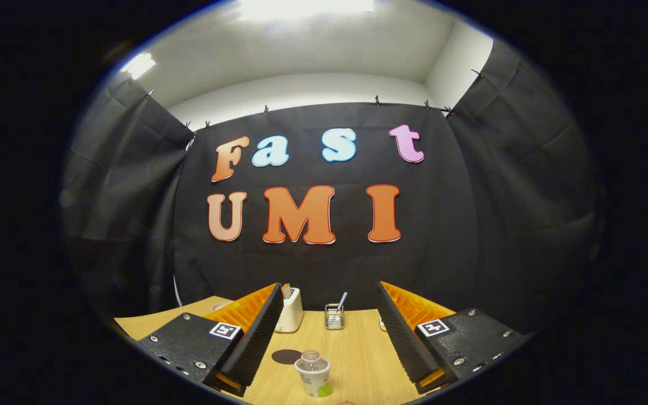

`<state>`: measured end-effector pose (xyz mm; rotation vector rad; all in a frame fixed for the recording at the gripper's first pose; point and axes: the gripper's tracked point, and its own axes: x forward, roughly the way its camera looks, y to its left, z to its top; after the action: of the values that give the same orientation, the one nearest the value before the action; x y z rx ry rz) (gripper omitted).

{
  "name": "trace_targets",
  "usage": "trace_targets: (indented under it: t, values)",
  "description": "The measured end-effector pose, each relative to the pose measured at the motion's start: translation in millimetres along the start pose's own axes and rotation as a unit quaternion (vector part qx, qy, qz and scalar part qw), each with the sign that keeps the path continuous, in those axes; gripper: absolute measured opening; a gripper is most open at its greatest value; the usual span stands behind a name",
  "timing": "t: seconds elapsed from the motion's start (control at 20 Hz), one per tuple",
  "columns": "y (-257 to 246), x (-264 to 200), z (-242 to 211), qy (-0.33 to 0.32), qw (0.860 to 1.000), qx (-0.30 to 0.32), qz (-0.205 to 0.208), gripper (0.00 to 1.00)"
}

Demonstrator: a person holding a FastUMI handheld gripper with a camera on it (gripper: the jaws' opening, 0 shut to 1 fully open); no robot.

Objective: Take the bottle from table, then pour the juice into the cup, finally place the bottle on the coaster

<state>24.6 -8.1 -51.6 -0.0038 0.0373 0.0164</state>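
Fingers (327, 332) spread wide, gripping nothing, held above the wooden counter (358, 354). Bottle (311, 358) stands upright between them, close in, clear with a cap. Cup (314, 378) with a green base sits just in front of the bottle, nearer still. Dark round coaster (286, 356) lies flat beside the bottle. Beyond the fingers, near the booth wall: white holder (292, 311), small wire rack (334, 316).

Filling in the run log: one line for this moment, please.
gripper: open, holding nothing | bottle: upright on table, between fingers | coaster: bare, beside bottle
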Motion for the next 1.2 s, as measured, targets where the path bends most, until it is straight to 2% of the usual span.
trace_targets:
  t: [0.2, 0.4, 0.65, 1.2]
  values:
    - [8.2, 3.7, -41.8, 0.020, 0.999, 0.018, 0.019, 0.98]
    - [4.1, 8.2, -78.1, 0.027, 1.000, -0.005, -0.005, 0.98]
    - [16.1, 10.0, -117.2, 0.041, 0.998, -0.046, -0.002, 0.98]
    - [27.7, 28.7, -221.2, 0.117, 0.992, -0.044, 0.019, 0.98]
